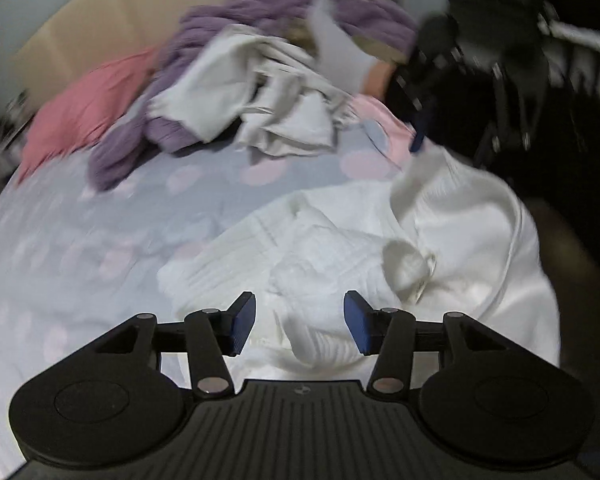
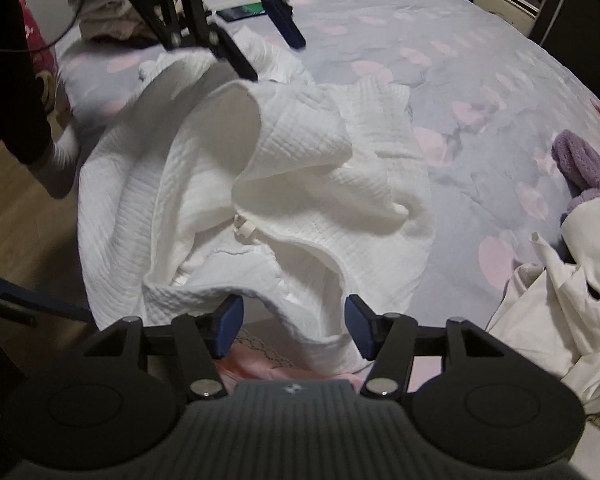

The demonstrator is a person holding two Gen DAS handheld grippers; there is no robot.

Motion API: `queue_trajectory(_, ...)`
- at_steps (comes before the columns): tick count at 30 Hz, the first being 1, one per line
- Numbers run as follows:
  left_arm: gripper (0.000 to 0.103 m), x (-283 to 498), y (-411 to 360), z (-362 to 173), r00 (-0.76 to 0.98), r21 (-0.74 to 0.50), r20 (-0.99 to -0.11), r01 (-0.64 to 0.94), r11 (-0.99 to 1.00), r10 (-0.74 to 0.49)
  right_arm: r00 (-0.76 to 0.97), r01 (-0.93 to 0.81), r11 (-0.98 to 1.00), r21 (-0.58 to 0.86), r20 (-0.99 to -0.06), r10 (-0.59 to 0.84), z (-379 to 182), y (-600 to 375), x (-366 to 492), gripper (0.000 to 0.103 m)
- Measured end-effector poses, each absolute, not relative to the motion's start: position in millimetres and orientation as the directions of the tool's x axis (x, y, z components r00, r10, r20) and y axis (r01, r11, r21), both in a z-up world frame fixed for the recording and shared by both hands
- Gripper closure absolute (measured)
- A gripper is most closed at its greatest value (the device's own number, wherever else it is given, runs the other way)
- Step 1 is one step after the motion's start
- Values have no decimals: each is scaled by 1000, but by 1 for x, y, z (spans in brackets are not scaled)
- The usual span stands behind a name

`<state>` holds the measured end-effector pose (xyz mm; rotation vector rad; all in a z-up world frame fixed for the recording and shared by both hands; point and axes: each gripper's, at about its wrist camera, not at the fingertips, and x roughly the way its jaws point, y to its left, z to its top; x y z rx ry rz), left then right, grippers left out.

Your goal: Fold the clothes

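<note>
Left wrist view: the left gripper (image 1: 300, 322) hangs low over the bed (image 1: 60, 240), its blue-padded fingers (image 1: 244, 322) spread apart with nothing between them, aimed at the near edge of a white garment (image 1: 440, 232). The garment lies crumpled on the bed's right side, a crinkled, ribbed-looking cotton weave bunched into soft ridges, one edge spilling over the bed's side. The bed cover is pale lavender with pink round spots. Farther back sits a blurred pile: a purple fuzzy knit (image 1: 260, 20), a grey-white cloth (image 1: 260, 100) and a coral-pink piece (image 1: 80, 112). At upper right the right gripper (image 1: 420, 128) reaches down from above, one blue finger at the garment's far edge.

Right wrist view: the right gripper (image 2: 296, 328) also stands with its fingers wide apart and empty, hovering just over a rolled hem of the white garment (image 2: 300, 168), tilted downward toward it. The fabric shows a fine waffle-like crinkle, and a small white plastic fastener (image 2: 242, 228) lies in a fold near the middle. Across the garment the left gripper (image 2: 276, 56) points down, fingers apart, one tip just at a raised fold. A pink cloth (image 2: 260, 364) shows beneath the near hem. Wood flooring (image 2: 20, 208) lies at left, and a white sheet-like cloth (image 2: 560, 300) is heaped at right.
</note>
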<state>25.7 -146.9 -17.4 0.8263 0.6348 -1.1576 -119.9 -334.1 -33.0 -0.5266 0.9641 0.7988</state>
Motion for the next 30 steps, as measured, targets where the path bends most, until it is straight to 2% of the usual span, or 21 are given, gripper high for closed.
queue_trajectory(4,56,31,-163,-23,244,264,-803,964,43,-543,318,-797,602,-40,-875,364,-40,-335,-124,43)
queue_trajectory(10,55,45,-175,-31,160,346,-848,889,-299,-505,318,-794,608,-20,-865,387,-48,-340,-127,43)
queue_trajectory(17,55,59,-192,-41,25,268,-903,813,-517,-428,311,-785,619,6,-861,402,-60,-349,-129,43)
queue_trajectory(24,56,40,-219,-74,0,197,-962,692,-695,-273,311,-774,633,27,-854,417,-70,-355,-125,43)
queue_trajectory(25,69,39,-223,-78,-6,178,-968,688,-703,-252,313,-773,634,29,-852,420,-71,-356,-124,43)
queue_trajectory(26,87,38,-227,-81,-14,160,-972,691,-705,-235,314,-772,635,31,-850,422,-72,-356,-124,43)
queue_trajectory(30,97,49,-234,-76,-69,85,-974,768,-635,-214,331,-761,648,29,-842,425,-72,-357,-126,43)
